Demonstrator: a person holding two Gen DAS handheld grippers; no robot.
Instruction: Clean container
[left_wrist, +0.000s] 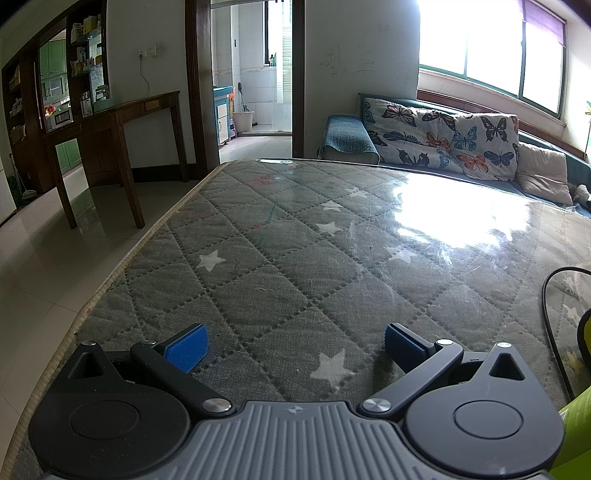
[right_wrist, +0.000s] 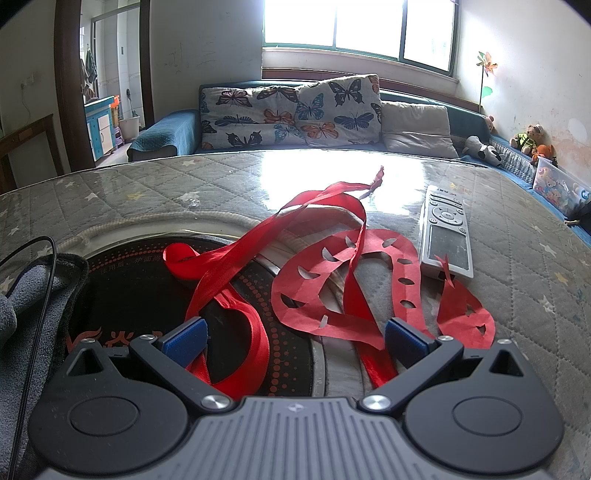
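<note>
Blue-padded fingers of the right gripper (right_wrist: 295, 341) stand wide apart and hold nothing. Between them, at 12 o'clock, lies a red satin ribbon (right_wrist: 236, 273), looped across a round black induction cooktop (right_wrist: 147, 291) set into the table (right_wrist: 129, 181), which is covered with grey star-quilted cloth under clear glass. From 12 to 2 o'clock a red paper cut-out (right_wrist: 373, 266) with leaf-shaped holes overlaps the ribbon and the cooktop's metal rim. Beyond it, at 1 o'clock, a grey remote control (right_wrist: 445, 232) rests flat, touching the cut-out's tip. At 9 o'clock a grey cloth (right_wrist: 40, 295) lies on the cooktop's edge, crossed by a black cable (right_wrist: 44, 288). No container can be told apart in either view. The left gripper (left_wrist: 295, 347) is likewise fully open and empty, over bare quilted table; a black cable and a yellow-green object (left_wrist: 580, 417), cut off by the frame, sit at 3 o'clock. A sofa with butterfly-print cushions (right_wrist: 291, 110) lies past the table.
</note>
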